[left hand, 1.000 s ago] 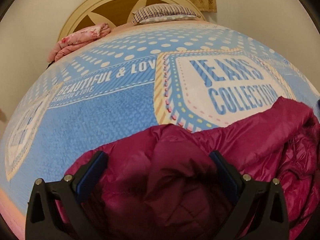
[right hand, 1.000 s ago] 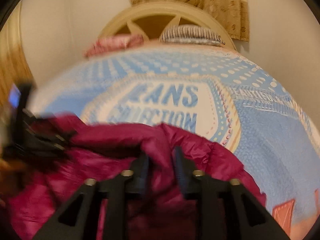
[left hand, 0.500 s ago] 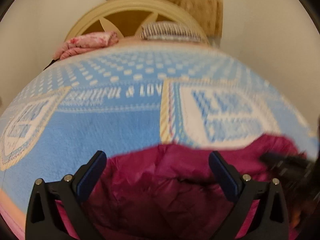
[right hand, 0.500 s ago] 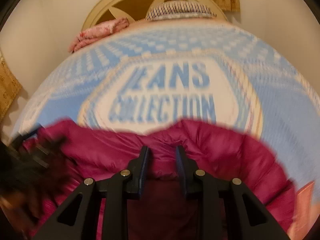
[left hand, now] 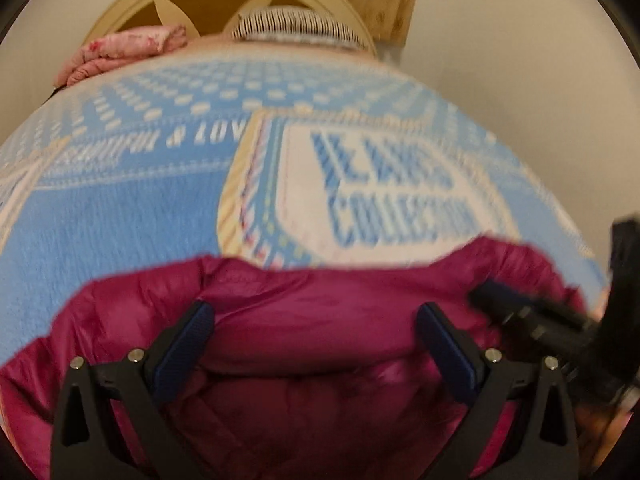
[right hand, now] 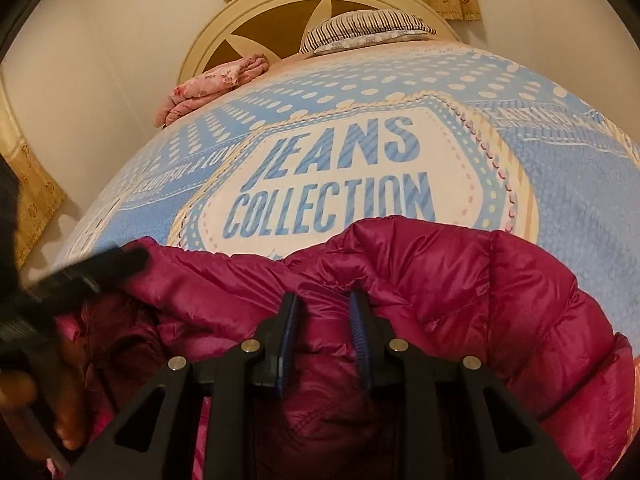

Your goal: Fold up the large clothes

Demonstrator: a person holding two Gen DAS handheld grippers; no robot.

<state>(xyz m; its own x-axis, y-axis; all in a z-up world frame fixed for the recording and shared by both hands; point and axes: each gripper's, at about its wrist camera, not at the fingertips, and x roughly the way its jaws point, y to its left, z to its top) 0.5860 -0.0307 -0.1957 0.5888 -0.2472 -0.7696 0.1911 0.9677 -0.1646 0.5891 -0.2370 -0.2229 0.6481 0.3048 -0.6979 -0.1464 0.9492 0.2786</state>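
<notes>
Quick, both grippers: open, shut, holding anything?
Left gripper: open, above the jacket, gripping nothing.
Right gripper: shut on a jacket fold.

Lighting is warm, even indoor light; its source is not in view. Both views show strong fisheye distortion: the bedspread (right hand: 560, 208) bulges into a dome, and black corners frame each view. The left wrist view is motion-blurred throughout; the lettering (left hand: 396, 196) at 1 o'clock is smeared. The right wrist view is sharp at centre, with blur confined to 9 o'clock. The jacket (right hand: 480, 292) carries soft sheen at 3 o'clock.
</notes>
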